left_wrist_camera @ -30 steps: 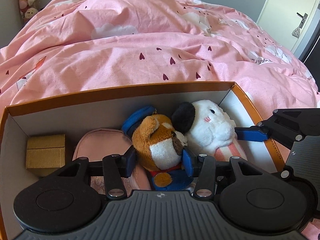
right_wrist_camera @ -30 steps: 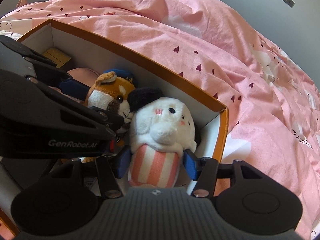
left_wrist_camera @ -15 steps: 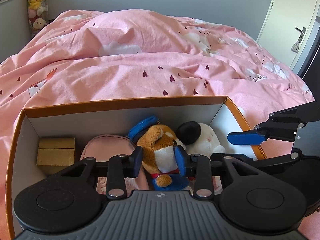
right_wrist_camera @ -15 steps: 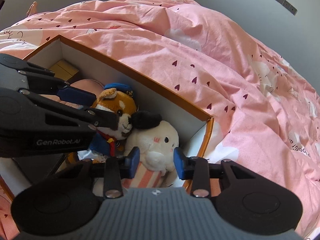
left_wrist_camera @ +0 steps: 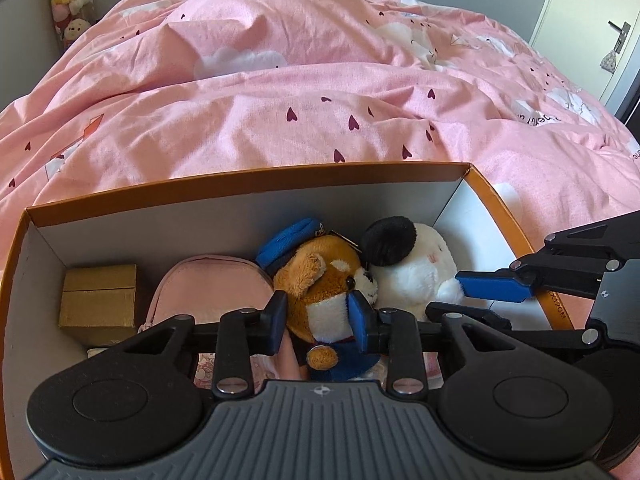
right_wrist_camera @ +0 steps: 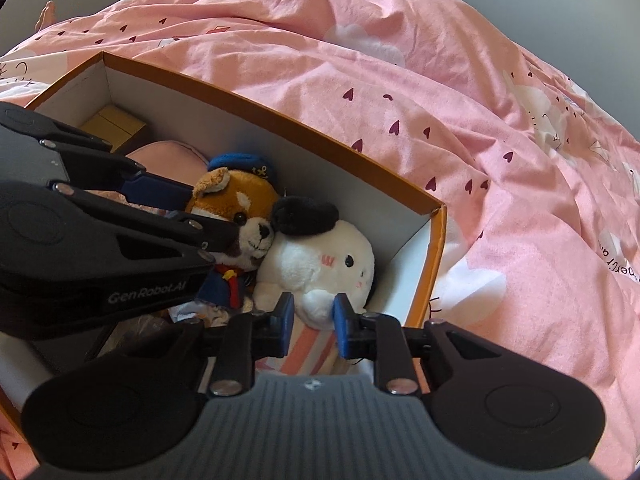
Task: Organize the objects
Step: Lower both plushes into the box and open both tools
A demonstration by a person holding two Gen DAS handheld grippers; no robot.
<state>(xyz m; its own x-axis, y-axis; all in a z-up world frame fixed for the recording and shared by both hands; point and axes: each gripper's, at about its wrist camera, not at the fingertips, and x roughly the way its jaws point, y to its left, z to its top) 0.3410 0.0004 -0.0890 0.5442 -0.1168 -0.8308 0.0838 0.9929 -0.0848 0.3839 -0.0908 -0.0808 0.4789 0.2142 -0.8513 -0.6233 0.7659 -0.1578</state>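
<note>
An orange-rimmed cardboard box (left_wrist_camera: 248,182) (right_wrist_camera: 280,114) lies on the pink bed. Inside it sit a brown dog plush with a blue cap (left_wrist_camera: 320,280) (right_wrist_camera: 236,204) and a white plush with a black ear and striped body (left_wrist_camera: 416,268) (right_wrist_camera: 320,260). My left gripper (left_wrist_camera: 318,322) is open, raised above the dog plush and not gripping it. My right gripper (right_wrist_camera: 313,316) is open, narrower, above the white plush; it also shows in the left wrist view (left_wrist_camera: 492,286).
A pink pouch (left_wrist_camera: 208,284) and a small gold box (left_wrist_camera: 98,294) lie in the left part of the box. The pink duvet (left_wrist_camera: 320,100) surrounds it. A door (left_wrist_camera: 592,28) stands at the far right, stuffed toys (left_wrist_camera: 70,0) at the far left.
Both grippers let go of their plush toys and pulled back up out of the box. Their jaws narrowed as they rose. The two plush toys stay side by side in the box.
</note>
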